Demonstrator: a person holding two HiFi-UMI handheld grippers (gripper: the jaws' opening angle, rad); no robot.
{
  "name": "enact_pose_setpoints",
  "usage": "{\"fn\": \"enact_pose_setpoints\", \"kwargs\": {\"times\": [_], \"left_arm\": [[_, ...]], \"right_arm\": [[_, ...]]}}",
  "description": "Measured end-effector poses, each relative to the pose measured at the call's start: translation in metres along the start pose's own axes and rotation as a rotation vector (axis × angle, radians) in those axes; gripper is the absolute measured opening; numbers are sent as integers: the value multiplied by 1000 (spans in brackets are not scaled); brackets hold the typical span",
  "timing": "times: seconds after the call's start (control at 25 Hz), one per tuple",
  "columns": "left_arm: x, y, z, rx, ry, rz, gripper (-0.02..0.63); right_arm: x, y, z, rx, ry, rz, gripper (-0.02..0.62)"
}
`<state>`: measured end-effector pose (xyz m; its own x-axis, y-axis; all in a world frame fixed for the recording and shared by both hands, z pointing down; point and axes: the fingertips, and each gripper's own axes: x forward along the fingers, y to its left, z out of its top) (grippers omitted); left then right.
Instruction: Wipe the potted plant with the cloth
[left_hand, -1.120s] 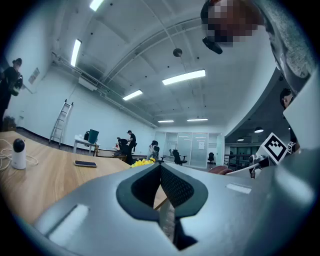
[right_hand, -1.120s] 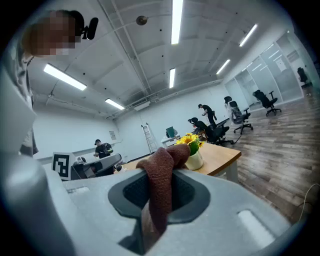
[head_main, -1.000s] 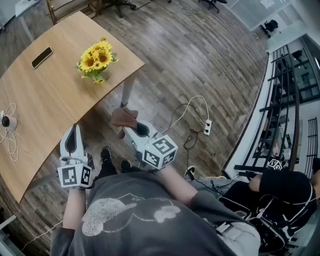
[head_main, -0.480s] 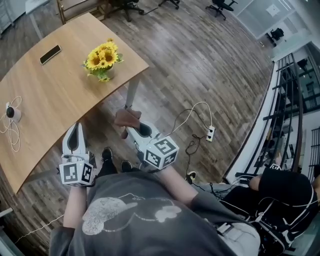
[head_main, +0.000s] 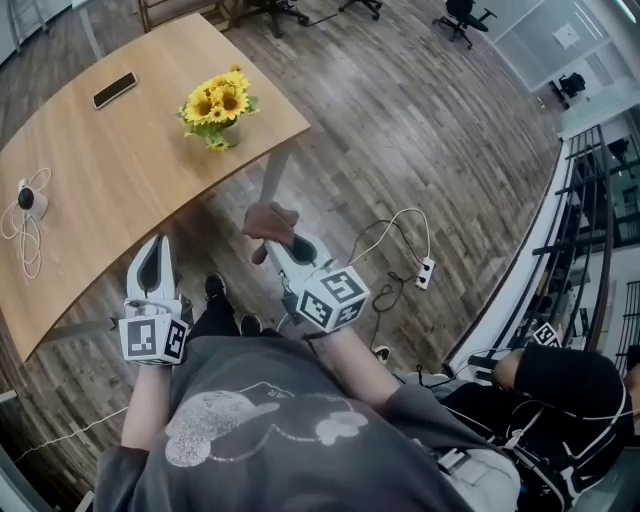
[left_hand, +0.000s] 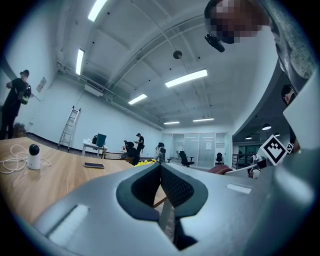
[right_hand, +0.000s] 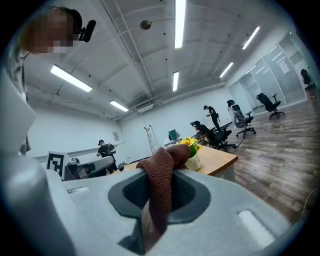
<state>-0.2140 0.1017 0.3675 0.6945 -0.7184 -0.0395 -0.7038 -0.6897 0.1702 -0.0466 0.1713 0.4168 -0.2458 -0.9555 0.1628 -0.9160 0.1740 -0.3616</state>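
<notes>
Found right tongs (head_main: 283, 243) pinching cloth (right_hand: 161, 190); left tongs (left_hand: 161, 167) pressed together, empty. Located potted plant (head_main: 220, 105) near counter (head_main: 110, 190) corner, well apart from cloth. Fits heading in to wipe or coming away; recommend firm pinch.

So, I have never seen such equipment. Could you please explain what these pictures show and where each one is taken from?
There is no robot: a person holds a two-jaw gripper in each hand. One picture comes from a camera on the person's head, looking down; the other two come from cameras on the grippers, looking along their jaws. The left gripper is shut and empty. The right gripper is shut on a brown cloth. On the wooden table are a pot of yellow sunflowers, a phone and a small white device with a cable. The cloth does not touch the flowers.
</notes>
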Motion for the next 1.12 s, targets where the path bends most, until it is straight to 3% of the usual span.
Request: {"fn": "enact_pose_setpoints", "kwargs": {"times": [0.32, 0.8, 1.12], "left_arm": [[33, 9, -17, -18, 21, -33, 40], [144, 27, -45, -18, 80, -148, 54], [186, 48, -87, 61, 188, -199, 110]], "right_arm": [[14, -20, 3, 14, 4, -44, 58], [70, -89, 33, 40, -7, -174, 58], [110, -125, 50, 66, -1, -227, 58]]}}
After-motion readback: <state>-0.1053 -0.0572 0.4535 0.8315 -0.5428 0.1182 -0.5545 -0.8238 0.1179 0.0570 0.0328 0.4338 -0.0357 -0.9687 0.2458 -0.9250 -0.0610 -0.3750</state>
